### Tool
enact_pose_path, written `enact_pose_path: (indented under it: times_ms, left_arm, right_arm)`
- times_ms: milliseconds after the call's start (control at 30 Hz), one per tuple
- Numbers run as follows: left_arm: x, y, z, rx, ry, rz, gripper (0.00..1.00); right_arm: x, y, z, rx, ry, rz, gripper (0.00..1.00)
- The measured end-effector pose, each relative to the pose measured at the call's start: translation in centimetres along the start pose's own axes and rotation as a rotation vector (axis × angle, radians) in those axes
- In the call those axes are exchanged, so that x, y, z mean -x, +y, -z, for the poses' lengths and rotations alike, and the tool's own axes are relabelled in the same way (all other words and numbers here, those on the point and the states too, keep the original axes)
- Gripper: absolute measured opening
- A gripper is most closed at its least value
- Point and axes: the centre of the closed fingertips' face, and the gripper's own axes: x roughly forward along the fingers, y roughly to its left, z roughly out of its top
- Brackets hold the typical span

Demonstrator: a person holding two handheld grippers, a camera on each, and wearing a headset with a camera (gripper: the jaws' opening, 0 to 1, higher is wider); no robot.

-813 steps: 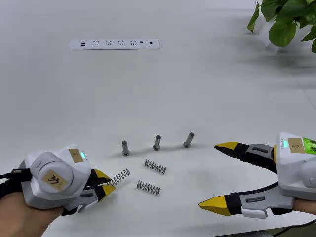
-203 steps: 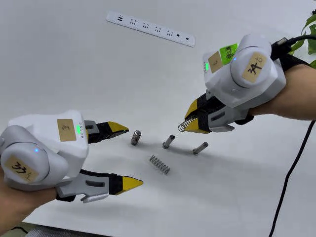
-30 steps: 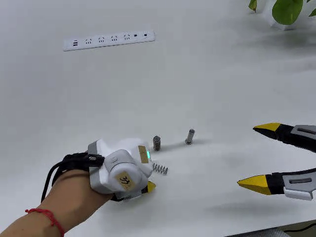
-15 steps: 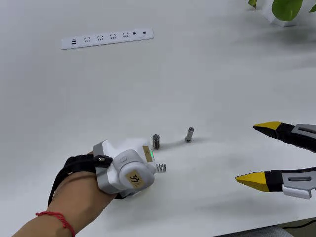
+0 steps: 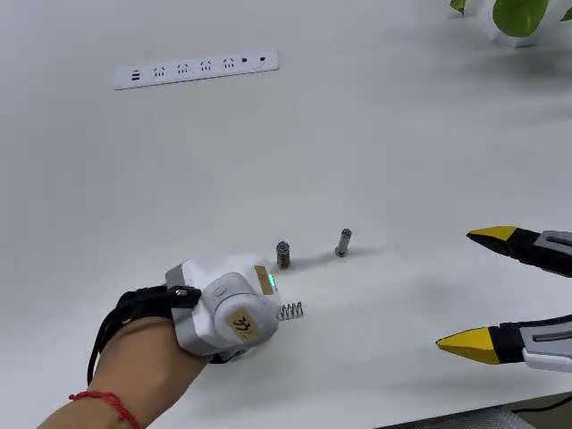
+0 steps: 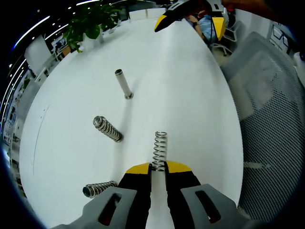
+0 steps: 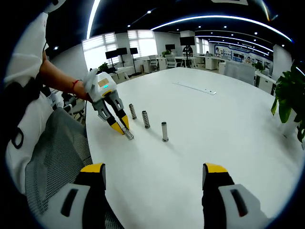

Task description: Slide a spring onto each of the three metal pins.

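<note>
My left gripper (image 6: 158, 167) is shut on one end of a loose spring (image 6: 159, 143), which sticks out past its yellow tips just above the white table. Three upright metal pins stand ahead of it. The nearest pin (image 6: 100, 188) and the middle pin (image 6: 107, 128) each wear a spring. The far pin (image 6: 123, 83) is bare. In the head view the held spring (image 5: 290, 311) pokes out from under the left gripper's white body (image 5: 223, 315), below the sprung pin (image 5: 283, 254) and the bare pin (image 5: 343, 242). My right gripper (image 7: 155, 171) hangs open, holding nothing, well right of the pins.
A white power strip (image 5: 197, 69) lies at the back left of the table (image 5: 402, 134). A potted plant (image 5: 514, 18) stands at the back right corner. A mesh chair (image 6: 267, 109) sits off the table's near edge.
The left gripper has turned and shifted a little, and the loose spring that lay slanted on the table now sticks out level from its jaws. The right gripper has hardly moved.
</note>
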Motion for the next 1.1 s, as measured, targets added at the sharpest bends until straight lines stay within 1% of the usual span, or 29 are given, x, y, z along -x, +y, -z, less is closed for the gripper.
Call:
enact_pose_path:
  times_ms: [100,233,333,467,600,667,767,833,867,900,933,967,1033,1067,1100]
  left_arm:
    - [0.0,0.0,0.0,0.023,-0.008,0.000,0.10]
    - [0.0,-0.5,-0.4,0.060,-0.033,0.015,0.10]
    - [0.2,-0.7,-0.5,0.070,-0.045,0.016,0.10]
    - [0.5,-0.9,-0.9,0.106,-0.077,0.029,0.10]
    - [0.7,-1.2,-1.1,0.121,-0.098,0.033,0.10]
    - [1.0,-1.3,-1.4,0.144,-0.123,0.035,0.10]
    - [1.8,-1.3,-2.3,0.171,-0.174,0.035,0.10]
    - [2.5,-1.4,-3.1,0.192,-0.217,0.035,0.10]
    - [2.8,-1.4,-3.6,0.204,-0.244,0.035,0.10]
    - [3.3,-1.3,-4.3,0.229,-0.286,0.033,0.10]
    - [3.7,-1.3,-4.6,0.246,-0.309,0.032,0.10]
    - [4.3,-1.3,-5.3,0.262,-0.348,0.034,0.10]
    - [5.1,-1.3,-6.0,0.276,-0.389,0.029,0.10]
    - [5.7,-1.3,-6.5,0.287,-0.418,0.027,0.10]
    - [6.1,-1.3,-6.8,0.293,-0.435,0.025,0.10]
  right_arm:
    - [-0.1,0.1,0.2,-0.006,-0.001,0.000,0.84]
    - [-0.4,0.4,0.3,-0.013,-0.004,-0.004,0.83]
    - [-0.7,0.7,0.3,-0.017,-0.005,-0.012,0.83]
    - [-1.3,1.3,-0.2,-0.024,-0.014,-0.018,0.82]
    - [-1.8,1.7,-0.7,-0.045,-0.029,-0.030,0.81]
    - [-2.1,2.2,-1.0,-0.057,-0.035,-0.041,0.80]
    - [-2.4,2.8,-1.8,-0.069,-0.049,-0.054,0.78]
    - [-2.5,3.1,-2.5,-0.080,-0.070,-0.059,0.76]
    - [-2.6,3.3,-2.9,-0.093,-0.083,-0.063,0.75]
    - [-2.7,3.7,-3.6,-0.124,-0.108,-0.075,0.74]
    - [-2.8,4.0,-4.1,-0.138,-0.124,-0.081,0.73]
    - [-2.9,4.2,-4.6,-0.148,-0.138,-0.086,0.71]
    - [-3.0,4.6,-5.4,-0.164,-0.153,-0.091,0.67]
    - [-3.2,4.9,-6.1,-0.192,-0.179,-0.098,0.65]
    - [-3.2,5.0,-6.8,-0.216,-0.203,-0.100,0.63]
